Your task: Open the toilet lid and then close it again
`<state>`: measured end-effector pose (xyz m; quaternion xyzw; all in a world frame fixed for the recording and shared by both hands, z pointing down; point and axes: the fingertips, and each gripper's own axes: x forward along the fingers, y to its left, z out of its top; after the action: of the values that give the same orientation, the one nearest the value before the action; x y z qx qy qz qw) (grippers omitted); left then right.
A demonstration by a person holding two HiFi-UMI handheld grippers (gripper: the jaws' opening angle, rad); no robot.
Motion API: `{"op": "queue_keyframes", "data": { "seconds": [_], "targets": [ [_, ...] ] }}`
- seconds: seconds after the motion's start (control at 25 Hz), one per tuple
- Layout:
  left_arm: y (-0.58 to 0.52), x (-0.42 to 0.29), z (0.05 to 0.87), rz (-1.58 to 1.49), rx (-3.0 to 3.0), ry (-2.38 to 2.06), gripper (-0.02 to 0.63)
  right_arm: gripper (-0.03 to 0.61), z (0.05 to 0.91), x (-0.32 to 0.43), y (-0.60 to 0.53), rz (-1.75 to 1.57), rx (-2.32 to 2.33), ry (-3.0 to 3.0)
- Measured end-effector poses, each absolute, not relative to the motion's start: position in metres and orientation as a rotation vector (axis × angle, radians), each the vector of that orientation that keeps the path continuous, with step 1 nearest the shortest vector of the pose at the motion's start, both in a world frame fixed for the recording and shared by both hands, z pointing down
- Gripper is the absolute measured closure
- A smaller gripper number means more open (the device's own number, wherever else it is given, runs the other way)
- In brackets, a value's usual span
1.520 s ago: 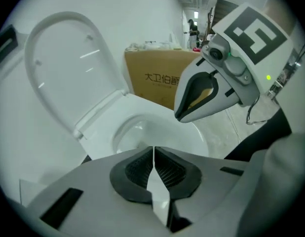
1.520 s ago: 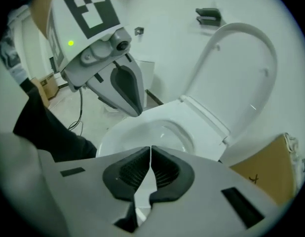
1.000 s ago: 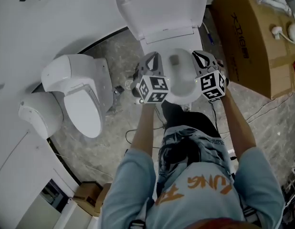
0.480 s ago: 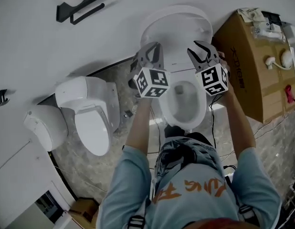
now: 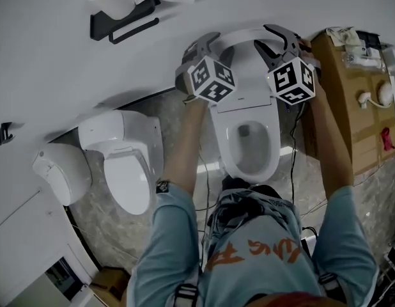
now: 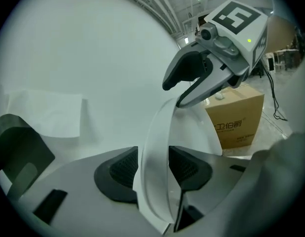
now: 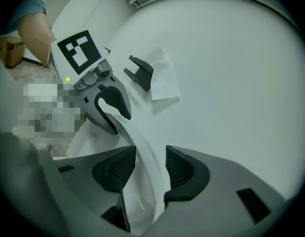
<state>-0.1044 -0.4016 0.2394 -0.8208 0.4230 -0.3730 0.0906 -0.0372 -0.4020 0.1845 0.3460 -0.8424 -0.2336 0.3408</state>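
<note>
From the head view, I held my left gripper (image 5: 204, 43) and my right gripper (image 5: 277, 42) up at the far wall, one on each side of the white plastic toilet lid (image 5: 242, 56), which stood raised against the plain white wall (image 5: 57, 62). Below it, nearer to me, the white oval toilet bowl (image 5: 216, 146) lay uncovered. A second white toilet (image 5: 124, 165) stood to the left, and a brown cardboard box (image 5: 341, 94) stood just right of my right arm. A black wall bracket (image 5: 124, 19) hung on the wall, far and to the left. In the left gripper view, my left gripper (image 6: 155, 169) had just been opening its jaws, and they stood partly apart with the lid's (image 6: 160, 132) left rim running up between the ribbed black pads; I could not see them squeezing it. Farther along the rim, the right gripper (image 6: 177, 93) straddled the same edge, with the box (image 6: 239, 117) behind it. In the right gripper view, my right gripper (image 7: 142, 169) had likewise been opening, its jaws partly apart around the lid's (image 7: 130, 135) right rim, with a thin gap beside the right pad. The left gripper (image 7: 118, 120) sat on the far end of the rim, and the bracket (image 7: 140, 73) hung beside a white paper sheet (image 7: 165, 85).
</note>
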Motion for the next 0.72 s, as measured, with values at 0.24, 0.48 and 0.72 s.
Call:
{"op": "queue_keyframes", "data": {
  "seconds": [0.24, 0.48, 0.72],
  "targets": [
    [-0.39, -0.101, 0.236, -1.067, -2.447, 1.206, 0.466, 0.376, 0.201, -0.037, -0.41, -0.653, 0.825, -2.099],
    [-0.361, -0.094, 0.232, -1.106, -2.399, 1.161, 0.476, 0.393, 0.198, -0.031, -0.381, -0.603, 0.798, -2.172],
    [-0.315, -0.085, 0.231, -1.161, -2.406, 1.124, 0.46, 0.414, 0.201, -0.023, -0.333, -0.613, 0.668, -2.088]
  ]
}}
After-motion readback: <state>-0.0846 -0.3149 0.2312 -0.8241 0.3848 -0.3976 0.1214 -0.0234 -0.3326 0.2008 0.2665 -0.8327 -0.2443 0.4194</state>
